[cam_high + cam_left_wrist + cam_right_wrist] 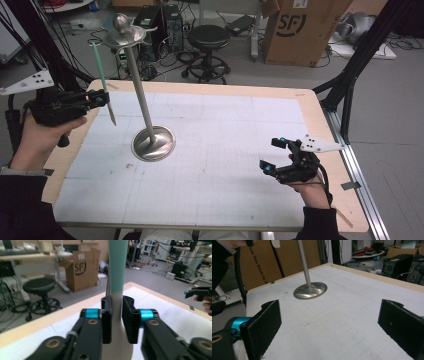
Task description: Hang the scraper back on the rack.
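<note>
- Two black jaws of the left gripper [117, 320] are seen closest in the left gripper view, with one long utensil [117, 277] standing upright between them; its upper part is mint green and its lower part pale. A thin gap shows on the right-hand side, so whether the pads press on it cannot be told.
- From above, the left gripper [102, 99] is held over the table's left edge, and the utensil [102, 80] is seen tilted slightly, its narrow end pointing down just above the white mat [225, 165].
- One metal stand [142, 95] is set on the mat just beside the utensil: a round base, a slanting pole and a dish-shaped top with hooks. It stands between the utensil and the middle of the mat.
- The right gripper [272, 155] is held low at the mat's right side, well apart from the stand; its jaws are spread wide, with nothing between them.
- One table [320, 125] with a wooden rim is covered by the mat.
- Beyond the table, one black stool [207, 42], one cardboard box [300, 27] and loose cables are seen on the floor.
</note>
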